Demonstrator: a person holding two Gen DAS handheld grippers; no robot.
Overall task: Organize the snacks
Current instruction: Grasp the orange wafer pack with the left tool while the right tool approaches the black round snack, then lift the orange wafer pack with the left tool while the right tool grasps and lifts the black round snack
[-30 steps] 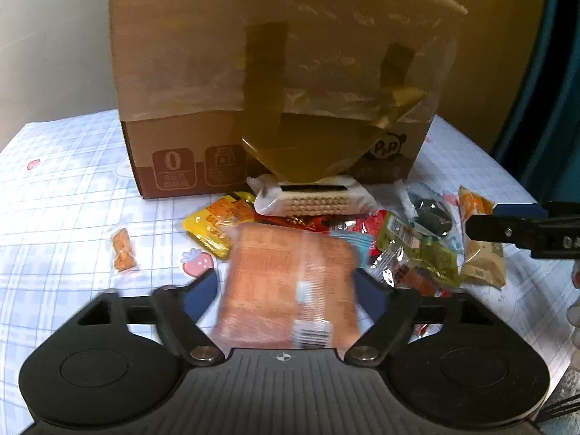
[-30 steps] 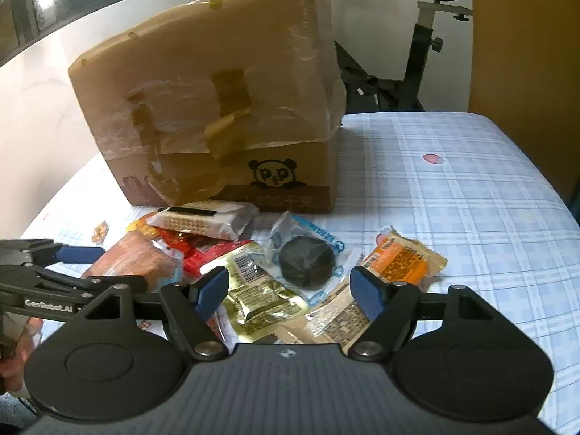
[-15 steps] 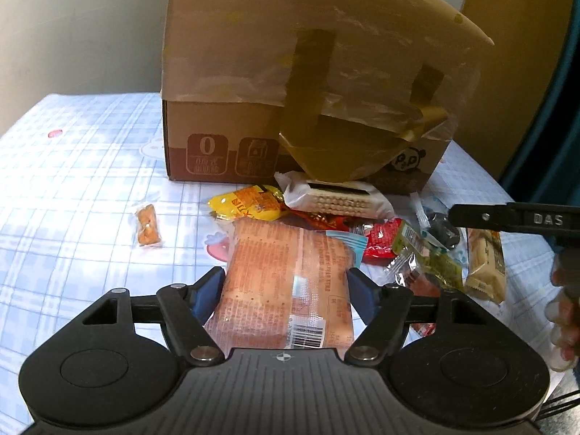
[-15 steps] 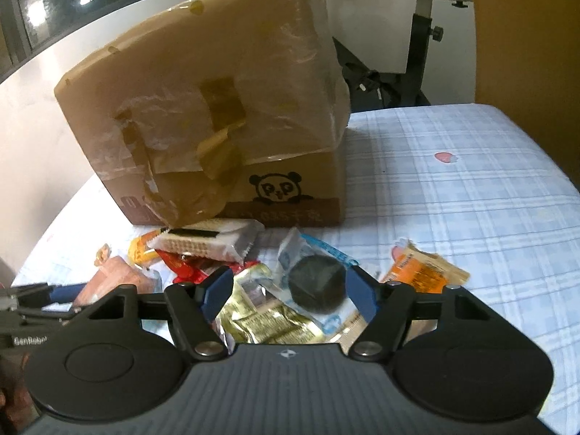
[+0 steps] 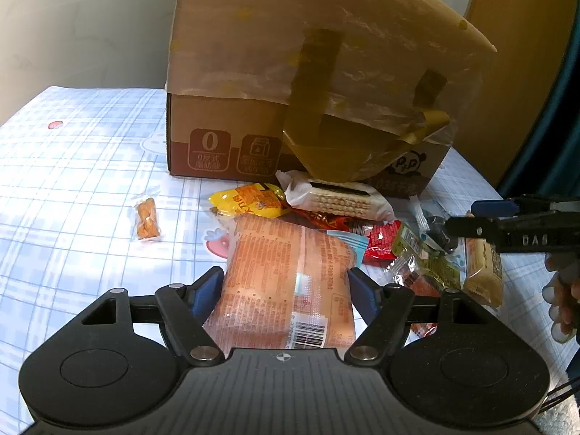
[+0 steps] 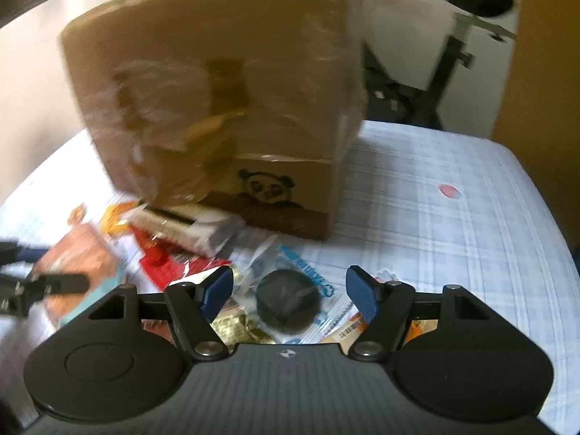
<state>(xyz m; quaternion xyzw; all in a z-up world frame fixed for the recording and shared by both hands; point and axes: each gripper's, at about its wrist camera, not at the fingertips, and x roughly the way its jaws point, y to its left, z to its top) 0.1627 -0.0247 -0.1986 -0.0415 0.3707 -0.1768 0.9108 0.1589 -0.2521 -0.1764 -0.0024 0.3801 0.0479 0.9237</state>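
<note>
My left gripper (image 5: 286, 290) is shut on a large orange snack packet (image 5: 290, 275) with a barcode, held above the table. Beyond it a pile of snacks lies in front of a tall cardboard box (image 5: 308, 83): a yellow packet (image 5: 250, 199), a white wafer pack (image 5: 340, 199), a red packet (image 5: 380, 239). My right gripper (image 6: 288, 290) is open and empty, over a round black cookie in a clear wrapper (image 6: 288, 301). The right gripper also shows at the right of the left wrist view (image 5: 507, 221). The right wrist view is blurred.
A small orange snack (image 5: 146, 215) lies alone at the left on the blue checked tablecloth (image 5: 72, 181). A gold-green packet (image 5: 431, 264) and a beige bar (image 5: 482, 272) lie at the right of the pile. An exercise bike (image 6: 453, 54) stands behind the table.
My left gripper has risen with the orange packet and swung left of the pile. My right gripper has moved forward and down over the black cookie, toward the box.
</note>
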